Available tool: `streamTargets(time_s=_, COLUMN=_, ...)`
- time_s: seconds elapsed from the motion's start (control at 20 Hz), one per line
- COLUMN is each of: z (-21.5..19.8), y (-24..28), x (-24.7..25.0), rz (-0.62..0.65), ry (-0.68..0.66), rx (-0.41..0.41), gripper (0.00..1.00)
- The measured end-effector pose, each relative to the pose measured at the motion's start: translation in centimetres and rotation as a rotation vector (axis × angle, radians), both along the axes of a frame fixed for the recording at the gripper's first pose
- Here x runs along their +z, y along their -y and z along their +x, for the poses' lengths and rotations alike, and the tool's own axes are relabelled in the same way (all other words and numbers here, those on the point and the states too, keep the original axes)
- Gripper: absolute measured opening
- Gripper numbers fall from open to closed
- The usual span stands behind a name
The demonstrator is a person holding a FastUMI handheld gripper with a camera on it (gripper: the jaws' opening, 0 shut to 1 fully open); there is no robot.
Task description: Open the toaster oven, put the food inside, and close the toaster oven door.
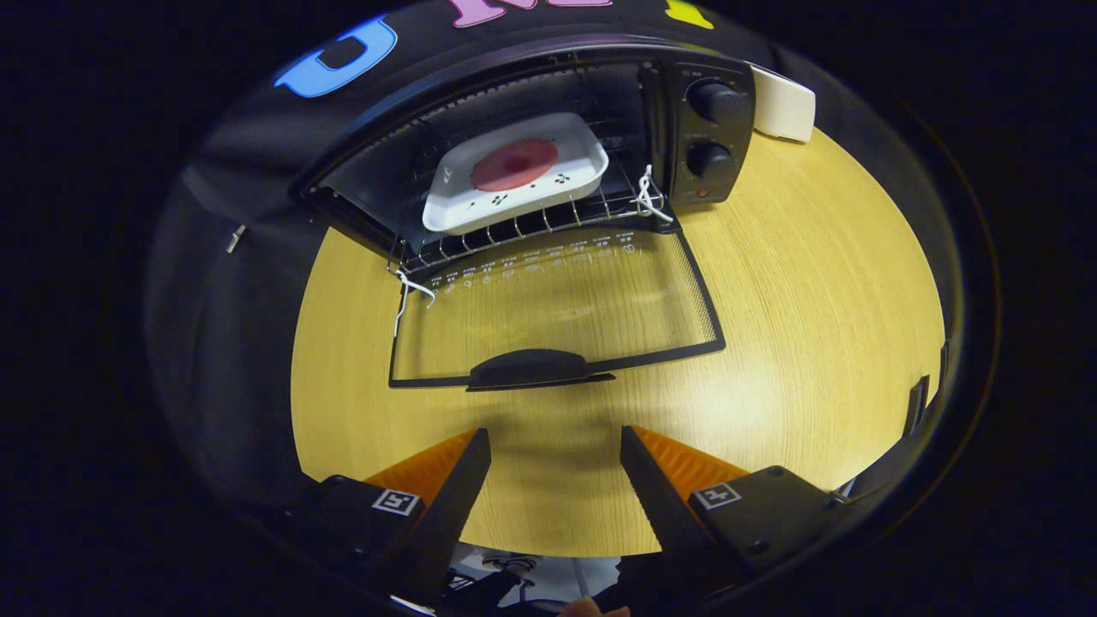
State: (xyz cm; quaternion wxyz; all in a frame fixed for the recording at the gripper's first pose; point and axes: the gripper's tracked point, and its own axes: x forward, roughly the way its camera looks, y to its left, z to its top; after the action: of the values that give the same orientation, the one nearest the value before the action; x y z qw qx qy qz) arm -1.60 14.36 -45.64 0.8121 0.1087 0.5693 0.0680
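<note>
The tongs [555, 446] hang spread apart and empty over the desk [814, 326], just short of the toaster oven [677, 111] door's handle [530, 368]. The door [557, 300] lies folded down flat. Inside the oven, a white dish [514, 176] holding the food [514, 164] sits on the rack [531, 224].

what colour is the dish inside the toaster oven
White, with small cherry-like prints and a round red food piece on it; the dish shows best in the gripper view.

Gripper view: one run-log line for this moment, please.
gripper: open, empty, short of door handle | toaster oven: door down | white dish with food on rack | next, likely: close door
</note>
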Motion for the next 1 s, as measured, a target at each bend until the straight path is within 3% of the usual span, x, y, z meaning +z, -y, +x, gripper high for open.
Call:
streamTargets(time_s=0.5, z=0.0, y=-1.2, x=-4.6, rz=-0.133, ry=-0.062, rx=0.041, gripper=0.99)
streamTargets(time_s=1.0, z=3.2, y=-0.9, x=-4.4, rz=-0.237, ry=0.056, rx=0.025, gripper=0.99)
